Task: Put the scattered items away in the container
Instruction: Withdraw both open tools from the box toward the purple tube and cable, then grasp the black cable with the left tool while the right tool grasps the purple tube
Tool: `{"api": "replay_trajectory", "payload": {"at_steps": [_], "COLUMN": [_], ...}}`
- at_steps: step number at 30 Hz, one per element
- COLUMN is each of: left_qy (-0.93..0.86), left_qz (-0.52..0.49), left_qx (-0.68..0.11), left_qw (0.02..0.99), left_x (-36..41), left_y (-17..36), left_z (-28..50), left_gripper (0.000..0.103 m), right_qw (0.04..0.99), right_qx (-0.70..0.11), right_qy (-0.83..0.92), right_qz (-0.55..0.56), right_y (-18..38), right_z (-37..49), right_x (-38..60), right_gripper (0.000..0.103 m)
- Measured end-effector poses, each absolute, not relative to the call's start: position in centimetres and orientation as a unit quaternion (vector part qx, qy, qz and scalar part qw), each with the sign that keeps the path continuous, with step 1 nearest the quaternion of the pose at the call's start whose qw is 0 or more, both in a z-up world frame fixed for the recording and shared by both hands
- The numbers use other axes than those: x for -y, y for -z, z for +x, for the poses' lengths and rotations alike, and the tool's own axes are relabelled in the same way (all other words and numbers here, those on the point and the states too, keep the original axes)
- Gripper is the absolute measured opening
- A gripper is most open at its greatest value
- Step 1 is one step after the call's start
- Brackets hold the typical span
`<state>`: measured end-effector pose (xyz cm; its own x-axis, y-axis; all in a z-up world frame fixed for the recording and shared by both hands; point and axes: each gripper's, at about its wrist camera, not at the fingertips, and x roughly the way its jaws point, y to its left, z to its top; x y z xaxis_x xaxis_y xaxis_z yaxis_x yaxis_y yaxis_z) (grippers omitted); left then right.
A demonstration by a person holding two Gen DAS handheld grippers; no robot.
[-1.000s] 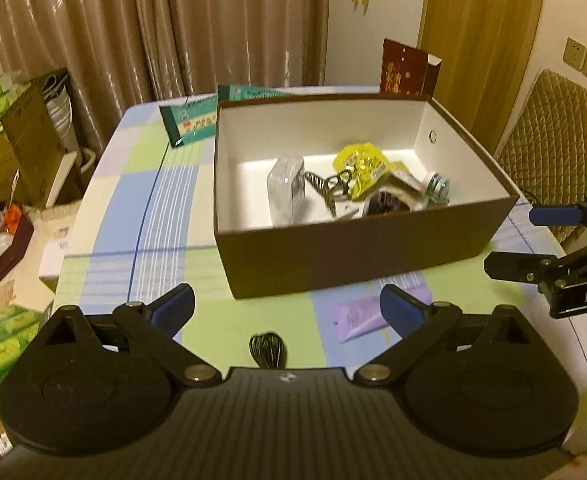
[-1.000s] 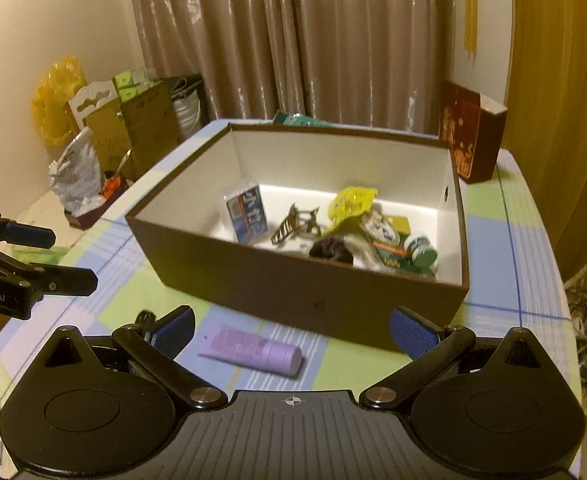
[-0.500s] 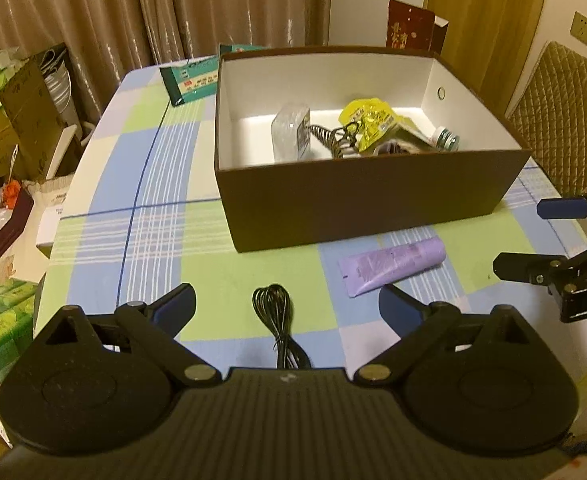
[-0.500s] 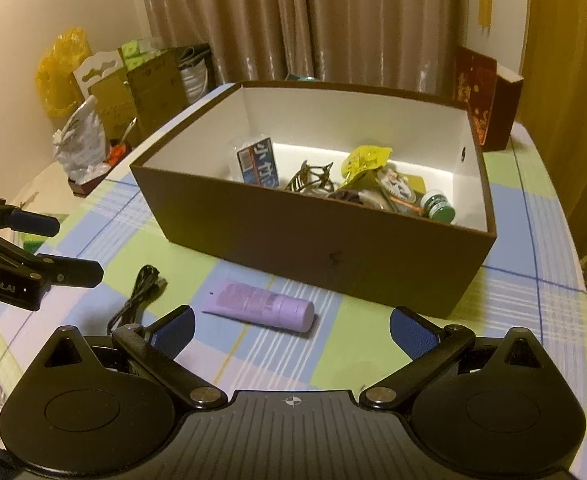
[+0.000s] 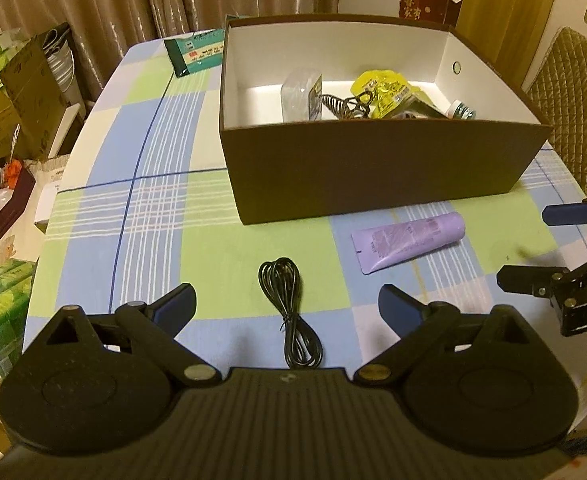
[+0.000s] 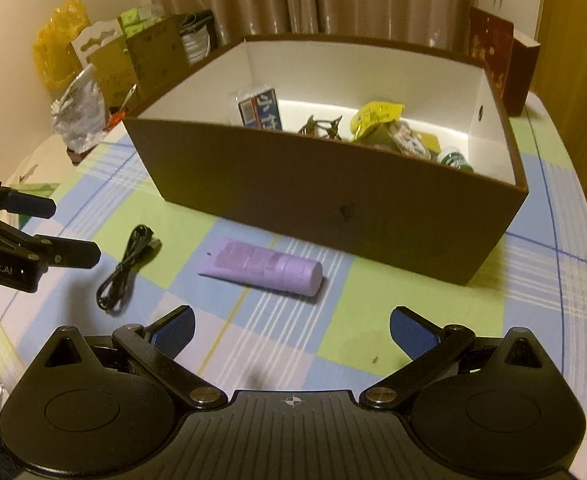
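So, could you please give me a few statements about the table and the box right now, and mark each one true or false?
1. The purple tube lies on the tablecloth outside the brown box. True.
2. The black cable is inside the box. False: it lies coiled on the tablecloth in front of the box.
3. The left hand-held gripper is open and empty. True.
4. The right hand-held gripper is shut on the purple tube. False: it is open, and the tube lies ahead of it, untouched.
5. The box is empty. False: it holds a yellow packet and other items.
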<state>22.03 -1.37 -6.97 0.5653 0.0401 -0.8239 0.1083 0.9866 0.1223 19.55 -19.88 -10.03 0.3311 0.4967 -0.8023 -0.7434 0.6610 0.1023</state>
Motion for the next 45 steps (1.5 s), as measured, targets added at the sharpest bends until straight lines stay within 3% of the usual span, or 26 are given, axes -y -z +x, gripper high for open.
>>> {"api": "replay_trajectory", "payload": {"at_steps": [20,30,32,34,38,42,44,45], "left_qy": [0.019,0.026,0.029,0.030,0.028,0.012,0.003,-0.002], "left_qz": [0.075,0.059,0.058,0.056,0.070,0.055,0.053,0.051], "left_qx": [-0.496,-0.502,-0.502,-0.508,-0.507,-0.507,-0.507,-0.507], "left_qw": [0.865,0.863,0.863,0.859,0.859,0.860,0.860,0.860], "left_x": [0.4,0.2,0.1,0.0,-0.5,-1.8,-2.3,-2.6], "left_y": [9.8,12.3,12.7,13.2,13.4,13.3,13.3,13.1], "left_z": [23.0,24.7,25.0,25.2,24.6,24.2,24.0,24.0], "left_gripper": [0.091,0.064,0.055,0.032,0.013,0.013,0.013,0.013], "right_qw": [0.787,0.785,0.785,0.785,0.780,0.772,0.766,0.761], "right_qx": [-0.471,-0.461,-0.447,-0.430,-0.401,-0.368,-0.352,-0.348], "right_qy": [-0.367,-0.380,-0.393,-0.406,-0.437,-0.470,-0.487,-0.494], "right_qz": [-0.154,-0.161,-0.172,-0.182,-0.198,-0.216,-0.228,-0.236], "right_y": [13.1,13.8,13.8,13.7,13.8,13.9,14.2,14.4], "right_z": [20.3,20.8,20.8,20.9,21.1,21.0,21.0,21.1], "right_x": [19.8,19.4,19.0,18.5,17.4,16.3,15.8,15.4], "right_gripper": [0.101,0.101,0.101,0.101,0.101,0.099,0.082,0.079]}}
